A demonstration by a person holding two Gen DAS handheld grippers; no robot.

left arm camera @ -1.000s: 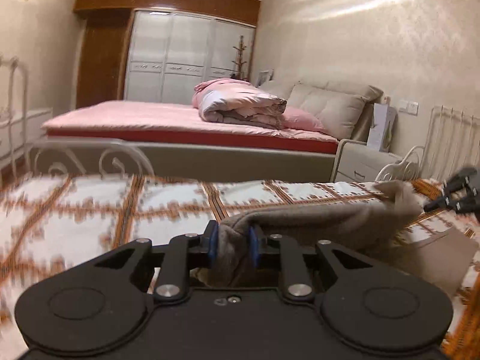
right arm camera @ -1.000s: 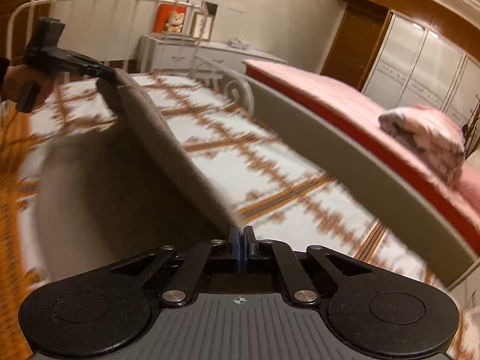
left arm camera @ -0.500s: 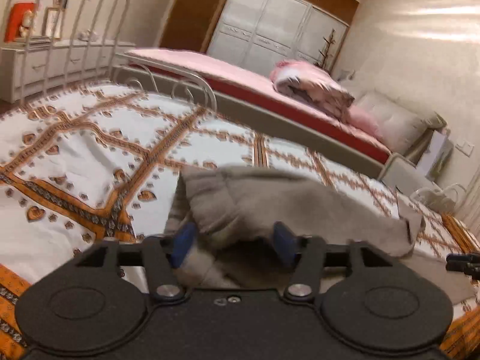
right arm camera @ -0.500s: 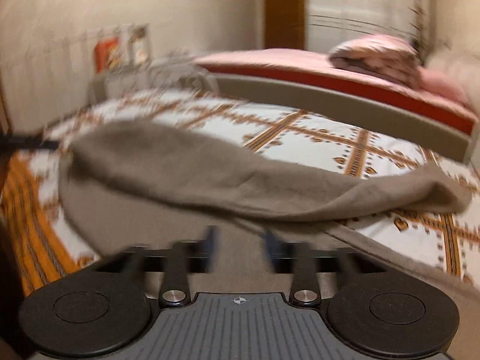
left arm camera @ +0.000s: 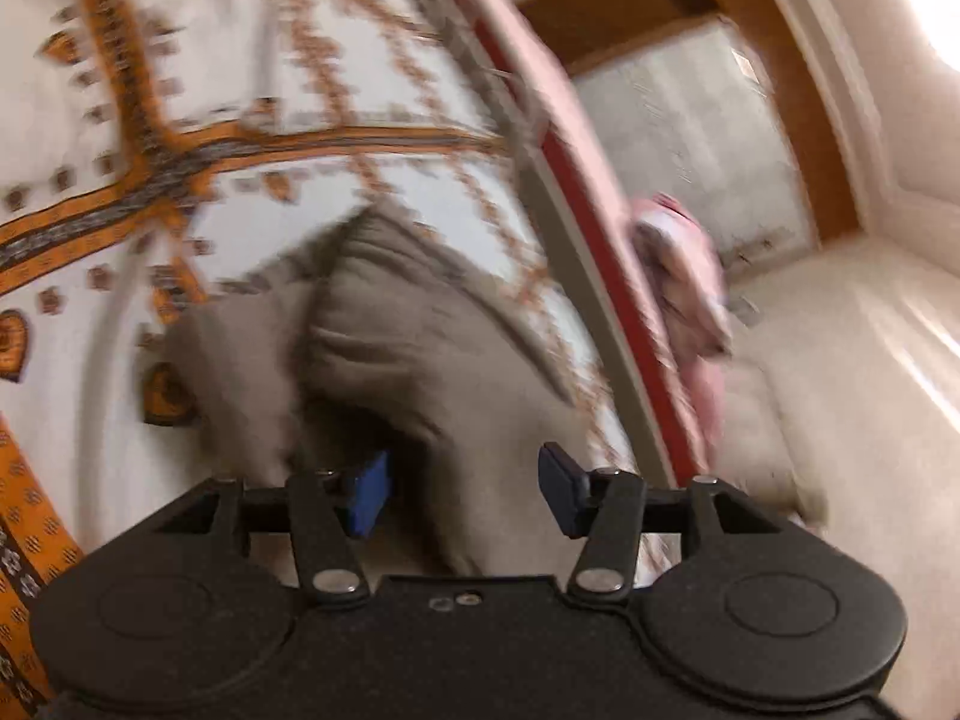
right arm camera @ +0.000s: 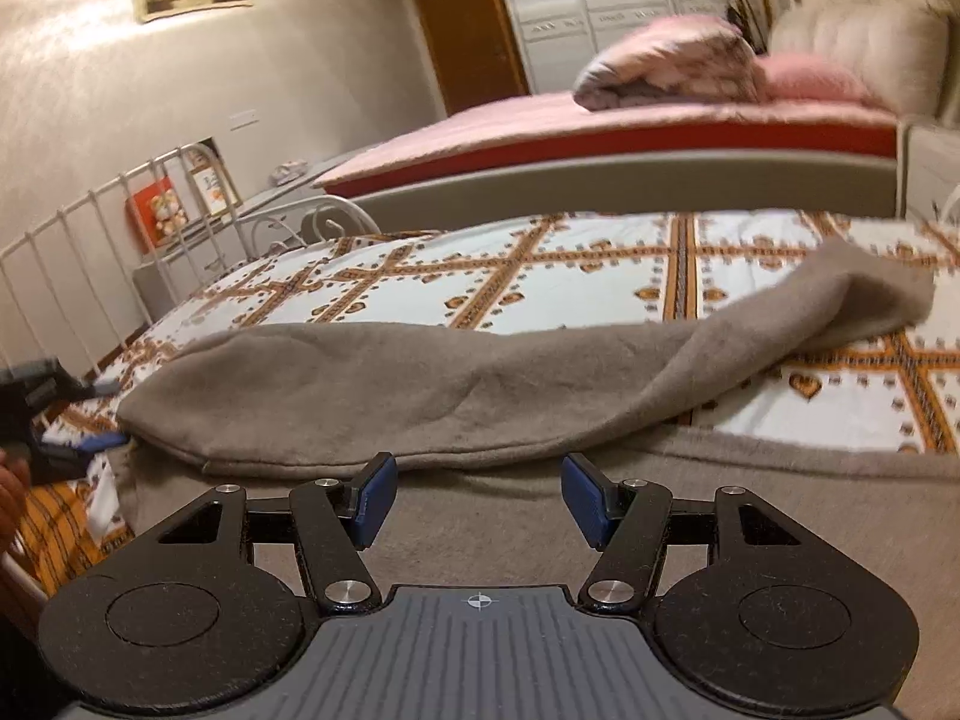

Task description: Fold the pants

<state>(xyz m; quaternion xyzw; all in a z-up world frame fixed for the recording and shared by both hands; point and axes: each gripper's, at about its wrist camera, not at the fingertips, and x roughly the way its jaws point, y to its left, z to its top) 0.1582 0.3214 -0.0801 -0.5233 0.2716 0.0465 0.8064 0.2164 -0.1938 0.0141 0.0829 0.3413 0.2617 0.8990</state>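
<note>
Grey-brown pants [right arm camera: 420,396] lie on the patterned white and orange bedspread [right arm camera: 600,276], with the upper layer folded over the lower one. My right gripper [right arm camera: 480,492] hovers open just over the lower layer, and nothing sits between its blue pads. The left wrist view is rolled and blurred. There a bunched end of the pants [left arm camera: 390,330] sits in front of my left gripper [left arm camera: 465,480]. Its jaws are apart and closing, with cloth between the pads but not pinched. The left gripper [right arm camera: 105,414] also shows at the pants' far left end in the right wrist view.
A white metal bed rail [right arm camera: 90,228] runs along the left. Behind it stands a low dresser [right arm camera: 282,180]. A second bed with a pink sheet [right arm camera: 540,120] and a rolled pink duvet [right arm camera: 666,60] lies beyond. A hand [right arm camera: 9,492] shows at the left edge.
Both grippers were shut on the pants and have let go. The lifted fold has dropped onto the bed. Both hands have sunk, and the left wrist has rolled strongly.
</note>
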